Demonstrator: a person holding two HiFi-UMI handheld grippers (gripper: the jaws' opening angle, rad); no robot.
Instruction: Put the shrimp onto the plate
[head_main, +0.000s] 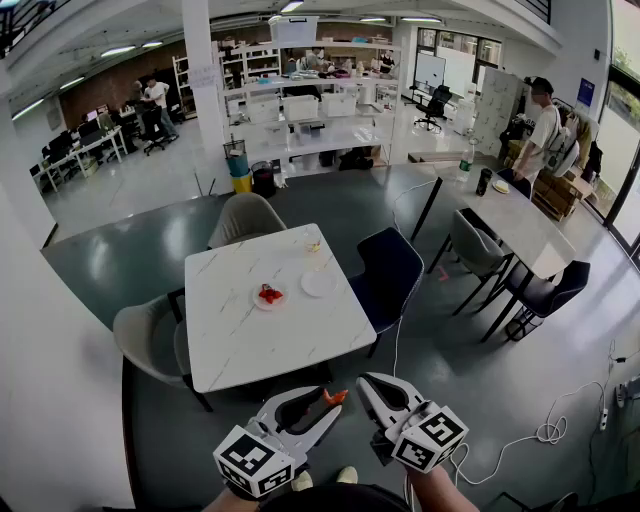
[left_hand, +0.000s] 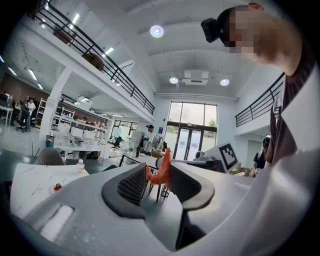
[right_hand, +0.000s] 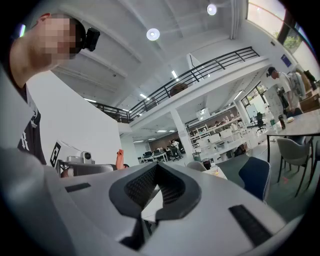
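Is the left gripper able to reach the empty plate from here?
Probably not: the left gripper, holding a shrimp, hangs short of the table; the empty plate lies far in.

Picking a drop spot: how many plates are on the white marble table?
2, both on the white marble table: a small round white plate holding red shrimp, and an empty round white plate just right of it.

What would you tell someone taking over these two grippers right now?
Left gripper: shut on one shrimp, held up, well short of the table.
Right gripper: shut, empty.
Table: one plate with red pieces, likely shrimp; a bare plate beside it.
Done: shrimp picked up.
Left: carry it to the table and set it on a plate; which plate I cannot tell.
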